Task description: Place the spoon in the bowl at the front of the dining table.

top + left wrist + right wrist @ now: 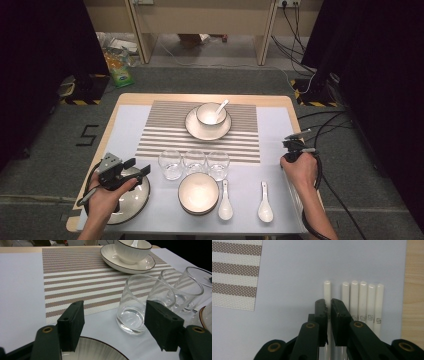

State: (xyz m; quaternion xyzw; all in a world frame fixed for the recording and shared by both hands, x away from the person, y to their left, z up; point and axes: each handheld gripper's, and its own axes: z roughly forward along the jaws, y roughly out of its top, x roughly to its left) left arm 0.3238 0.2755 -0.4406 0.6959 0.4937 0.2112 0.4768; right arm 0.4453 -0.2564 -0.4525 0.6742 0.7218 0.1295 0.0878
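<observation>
Several white chopsticks (362, 300) lie side by side on the pale table cover near the wooden right edge. One chopstick (327, 288) lies slightly apart at the left of the row, and my right gripper (329, 301) is shut on it, the pads pressed against both its sides. In the high view the right gripper (294, 142) sits at the table's right edge. My left gripper (139, 166) hovers open over a plate (137, 200) at the front left. Nothing sits between its jaws (113, 307), and a glass (136, 305) stands just beyond them.
A striped placemat (165, 130) carries a plate (192, 127) with a bowl (210, 114) and a spoon. Three glasses (195, 162) stand in a row at the mat's front edge. Stacked bowls (198, 193) and two white spoons (265, 202) lie in front.
</observation>
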